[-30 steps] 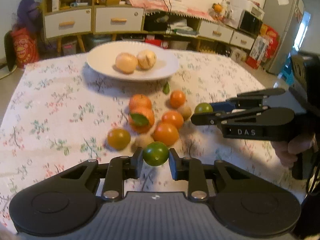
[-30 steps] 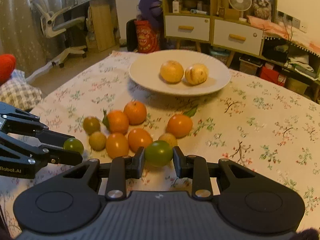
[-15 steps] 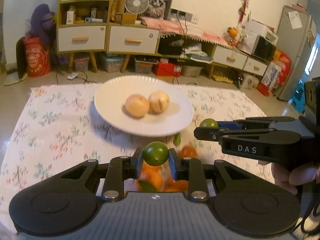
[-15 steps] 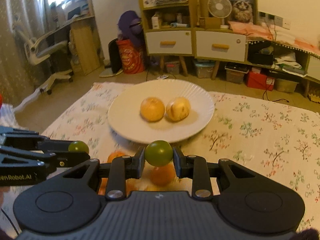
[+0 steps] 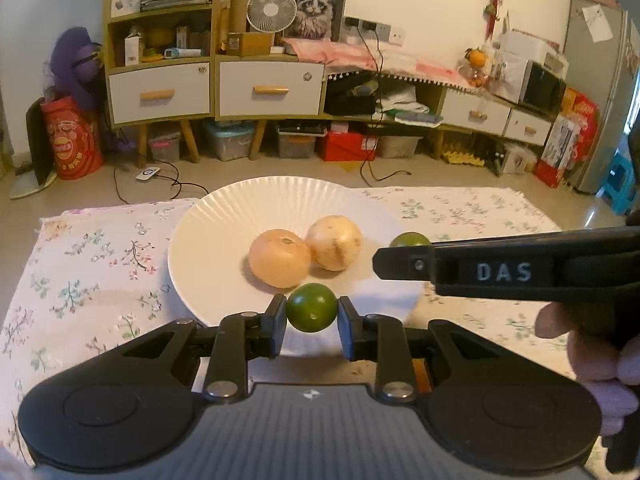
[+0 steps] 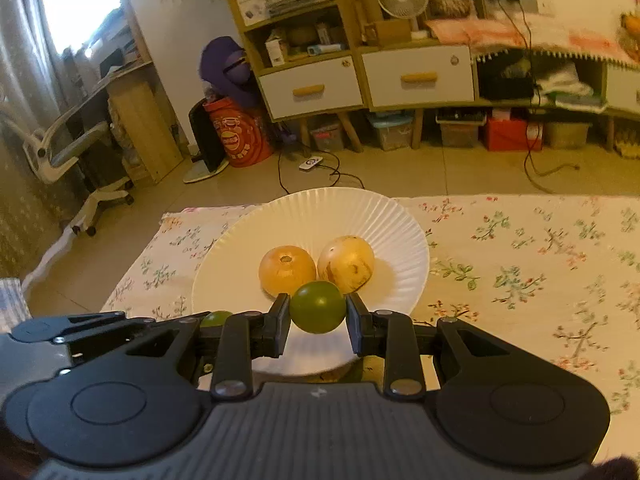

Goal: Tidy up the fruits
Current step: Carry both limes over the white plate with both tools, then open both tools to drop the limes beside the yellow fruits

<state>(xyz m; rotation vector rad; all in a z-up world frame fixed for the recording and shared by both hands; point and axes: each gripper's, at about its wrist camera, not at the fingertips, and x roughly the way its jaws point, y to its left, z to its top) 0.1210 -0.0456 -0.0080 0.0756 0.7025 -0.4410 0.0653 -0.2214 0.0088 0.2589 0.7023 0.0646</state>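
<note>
White ribbed plate [image 5: 208,240] on floral-cloth surface [image 5: 92,264] – holds 2 pale yellow-tan round fruits, touching: left one [image 5: 279,257] w/ stem scar up, right one [image 5: 334,242] blotchier. Nothing else lying in plate

Left tongs [image 5: 312,314] clamped on a small green fruit [image 5: 311,307], pads pressing both sides; fruit sits over near part of plate, in front of the 2 pale fruits, above the plate floor as far as can be told

Right tongs [image 6: 318,313] clamped on 2nd green fruit [image 6: 318,306], same hold, also over near part of plate, just in front of the pale pair

View diffs:
- L wrist cam: right tongs seen side-on at right w/ "DAS" lettering, their green fruit at the tip beside plate's right rim; fingers of a hand [image 5: 592,356] on the grip – fridge [image 5: 596,92] in bkgd
- R wrist cam: left tongs low at left, their green fruit half hidden; office chair [image 6: 68,160] + bright window at left
</note>
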